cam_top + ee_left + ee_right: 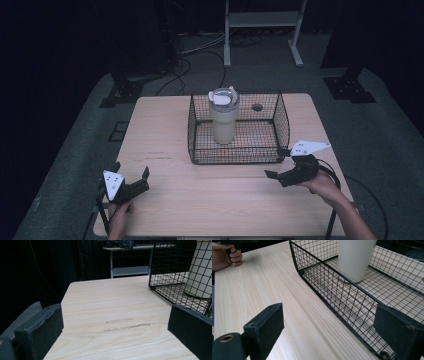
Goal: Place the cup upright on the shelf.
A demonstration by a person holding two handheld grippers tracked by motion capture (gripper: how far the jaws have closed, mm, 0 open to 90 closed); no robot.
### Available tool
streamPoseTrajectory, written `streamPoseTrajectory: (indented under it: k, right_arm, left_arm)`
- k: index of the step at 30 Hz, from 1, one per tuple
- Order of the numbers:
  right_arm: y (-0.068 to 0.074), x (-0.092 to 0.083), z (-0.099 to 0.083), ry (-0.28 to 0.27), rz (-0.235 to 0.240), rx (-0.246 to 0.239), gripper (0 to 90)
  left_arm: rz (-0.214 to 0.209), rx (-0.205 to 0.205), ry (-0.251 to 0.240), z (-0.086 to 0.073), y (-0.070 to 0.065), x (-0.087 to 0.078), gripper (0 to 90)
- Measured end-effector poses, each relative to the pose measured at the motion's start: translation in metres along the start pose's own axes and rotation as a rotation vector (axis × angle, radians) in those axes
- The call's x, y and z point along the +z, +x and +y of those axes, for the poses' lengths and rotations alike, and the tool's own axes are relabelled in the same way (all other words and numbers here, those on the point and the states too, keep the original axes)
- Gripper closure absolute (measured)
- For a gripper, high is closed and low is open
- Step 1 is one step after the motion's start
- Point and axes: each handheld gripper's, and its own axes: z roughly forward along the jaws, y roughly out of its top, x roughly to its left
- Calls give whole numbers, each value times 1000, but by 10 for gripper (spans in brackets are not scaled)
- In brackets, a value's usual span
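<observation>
The high view looks forward and down over the whole pale wooden table (165,135). Each gripper view sits low and close above the tabletop, facing the black wire mesh basket (172,267) (332,287) that all three views share.

A white metal rack (263,20) stands beyond the wooden table (165,130).

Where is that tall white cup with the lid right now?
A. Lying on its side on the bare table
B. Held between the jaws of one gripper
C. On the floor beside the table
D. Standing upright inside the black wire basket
D: the cup stands upright on the floor of the wire basket, and both grippers sit apart from it with jaws open.
</observation>
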Motion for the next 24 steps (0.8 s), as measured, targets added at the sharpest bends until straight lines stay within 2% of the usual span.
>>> streamPoseTrajectory:
  k: [17,24]
  right_arm:
    - [4,-6,-27,-2,-21,33,88]
    - [10,-5,-35,-7,-29,26,87]
  left_arm:
    - [1,1,5,0,0,0,0]
    - [4,1,5,0,0,0,0]
